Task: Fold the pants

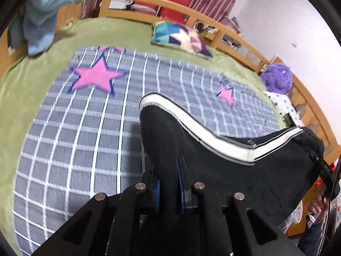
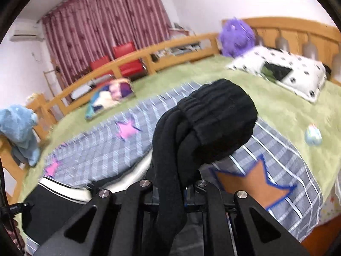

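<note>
While both sets of jaws pinch them, the black pants (image 1: 191, 140) with a white side stripe hang lifted over the grid blanket (image 1: 85, 128); the right gripper (image 2: 170, 189) clamps bunched waistband cloth, the left gripper (image 1: 168, 183) a leg.

A home bedroom is showing here: a wooden-railed bed (image 2: 191, 40) is filling the room, a pillow (image 2: 283, 70) is lying on it (curtains (image 2: 102, 21) are hanging behind).
</note>
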The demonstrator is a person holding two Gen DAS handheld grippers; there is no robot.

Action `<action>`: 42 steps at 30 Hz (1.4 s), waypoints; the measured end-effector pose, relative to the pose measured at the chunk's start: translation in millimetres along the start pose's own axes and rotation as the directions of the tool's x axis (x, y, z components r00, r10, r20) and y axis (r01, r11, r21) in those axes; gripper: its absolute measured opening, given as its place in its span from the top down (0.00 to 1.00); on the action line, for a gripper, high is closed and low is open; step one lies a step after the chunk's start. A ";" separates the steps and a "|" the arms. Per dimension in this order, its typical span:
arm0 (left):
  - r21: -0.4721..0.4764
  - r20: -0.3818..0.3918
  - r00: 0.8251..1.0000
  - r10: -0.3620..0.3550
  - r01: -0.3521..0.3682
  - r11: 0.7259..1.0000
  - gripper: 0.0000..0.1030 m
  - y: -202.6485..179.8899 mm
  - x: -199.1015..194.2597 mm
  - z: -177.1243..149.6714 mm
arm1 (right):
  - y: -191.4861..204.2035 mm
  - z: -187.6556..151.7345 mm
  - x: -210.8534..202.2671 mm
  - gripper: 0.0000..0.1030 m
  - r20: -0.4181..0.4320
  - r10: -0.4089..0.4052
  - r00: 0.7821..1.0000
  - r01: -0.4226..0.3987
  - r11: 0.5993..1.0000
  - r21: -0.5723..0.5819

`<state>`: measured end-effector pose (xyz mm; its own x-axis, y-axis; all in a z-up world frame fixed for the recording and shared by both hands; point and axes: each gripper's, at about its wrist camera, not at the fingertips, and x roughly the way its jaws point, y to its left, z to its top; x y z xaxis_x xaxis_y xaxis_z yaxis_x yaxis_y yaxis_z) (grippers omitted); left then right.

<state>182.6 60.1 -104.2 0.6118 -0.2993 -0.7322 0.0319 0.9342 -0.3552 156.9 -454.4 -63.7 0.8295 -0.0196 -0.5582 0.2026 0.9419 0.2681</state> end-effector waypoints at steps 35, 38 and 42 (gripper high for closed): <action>-0.183 -0.126 0.954 0.274 -0.293 0.938 0.31 152.9 -49.5 -116.9 | 54.0 -134.4 34.8 0.60 -0.324 -0.095 0.941 0.032 0.980 -0.195; -0.226 -0.084 0.971 0.226 -0.239 0.944 0.30 165.0 -62.4 -130.3 | 55.9 -138.4 12.9 0.59 -0.303 -0.065 0.951 0.009 0.983 -0.185; -0.325 -0.022 0.994 0.109 -0.110 0.939 0.31 181.4 -58.8 -138.7 | 59.1 -146.7 1.6 0.58 -0.329 -0.031 0.944 -0.014 0.991 -0.134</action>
<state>42.7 220.2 -206.2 0.5943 -0.1997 -0.7791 -0.2942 0.8476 -0.4416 93.8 -349.6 -163.9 0.6052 0.0628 -0.7936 0.1190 0.9786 0.1681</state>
